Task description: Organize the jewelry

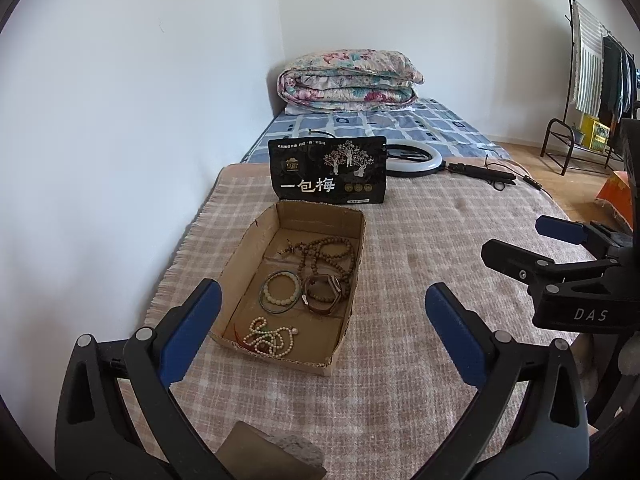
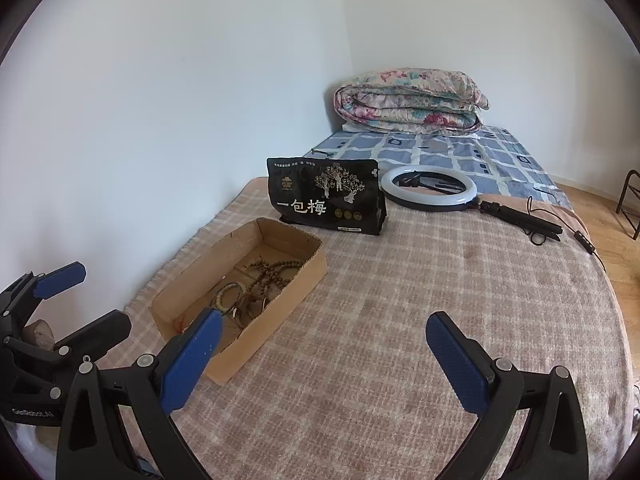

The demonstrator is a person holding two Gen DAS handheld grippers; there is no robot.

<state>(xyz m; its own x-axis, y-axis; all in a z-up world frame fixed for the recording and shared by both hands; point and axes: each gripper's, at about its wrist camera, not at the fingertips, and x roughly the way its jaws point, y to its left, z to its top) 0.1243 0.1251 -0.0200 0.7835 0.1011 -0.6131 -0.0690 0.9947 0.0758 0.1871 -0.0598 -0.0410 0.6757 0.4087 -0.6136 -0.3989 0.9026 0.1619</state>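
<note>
Your left tool [image 1: 322, 320] and right tool [image 2: 324, 352] both wide open, holding nothing, 1 cardboard box [image 1: 240, 268] on the bed blanket [image 1: 420, 240], inside it 2 bead strands [image 1: 324, 252], 2 bracelets [image 1: 279, 291], 1 watch [image 1: 326, 294].

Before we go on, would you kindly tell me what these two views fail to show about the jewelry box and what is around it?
- Cream bead strand: in the right wrist view, hidden by the right claw's finger.
- Watch: dial too small to read in either view.
- Black pouch: small print illegible; contents unseen.
- Grey object at the left wrist view's bottom edge: cut off, unidentifiable.
- Cardboard box: near wall hides part of its floor in the right wrist view.
</note>
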